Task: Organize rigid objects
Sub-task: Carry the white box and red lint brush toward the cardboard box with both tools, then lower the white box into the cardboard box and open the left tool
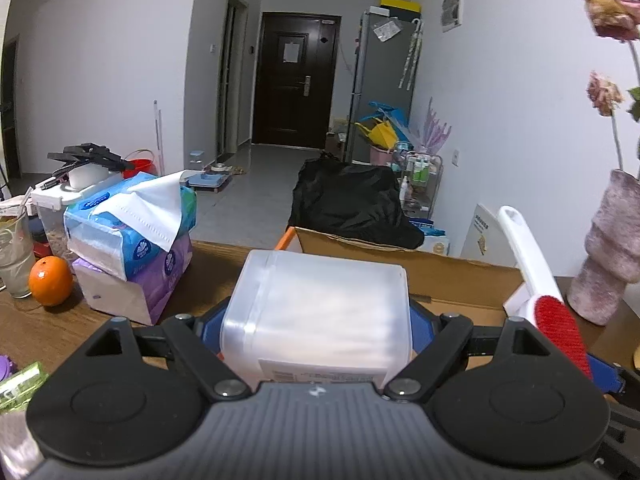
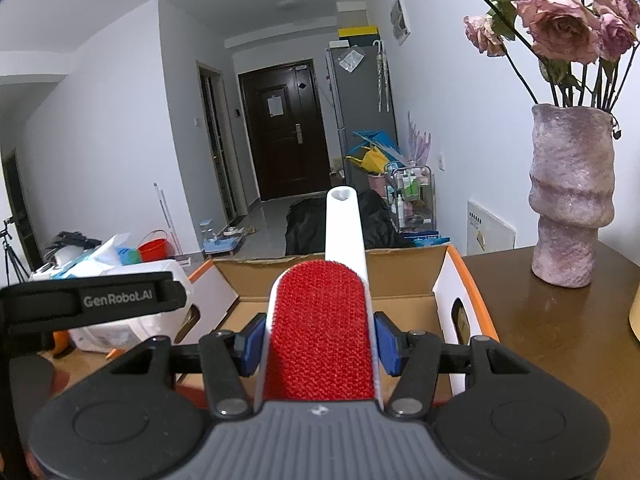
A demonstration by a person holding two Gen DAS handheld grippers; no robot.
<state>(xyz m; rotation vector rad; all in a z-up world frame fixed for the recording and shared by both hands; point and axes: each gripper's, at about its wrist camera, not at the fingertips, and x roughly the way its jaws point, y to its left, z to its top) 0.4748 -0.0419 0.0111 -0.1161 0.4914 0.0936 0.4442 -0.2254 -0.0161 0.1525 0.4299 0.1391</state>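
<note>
Left tongs [image 1: 316, 332] clamp the translucent plastic container [image 1: 320, 312]. Right tongs [image 2: 318, 344] clamp the lint brush [image 2: 320, 328], both above the cardboard box [image 2: 400, 276].

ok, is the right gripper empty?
No, the right gripper is shut on a red-faced lint brush, its white handle pointing forward over the cardboard box.

Left gripper [image 1: 316, 320]: blue fingers [image 1: 210, 328] clamped on translucent plastic box [image 1: 320, 312], frame centre.
Cardboard box [image 1: 460, 276]: open, behind the plastic box, on the tabletop [image 1: 208, 280].
Lint brush [image 1: 536, 280]: white handle, red pad, right of centre, tilted over the cardboard box.
Tissue packs [image 1: 132, 232]: stacked, left.
Orange [image 1: 50, 280]: far left, beside the packs.
Vase [image 1: 612, 248]: right edge.
</note>
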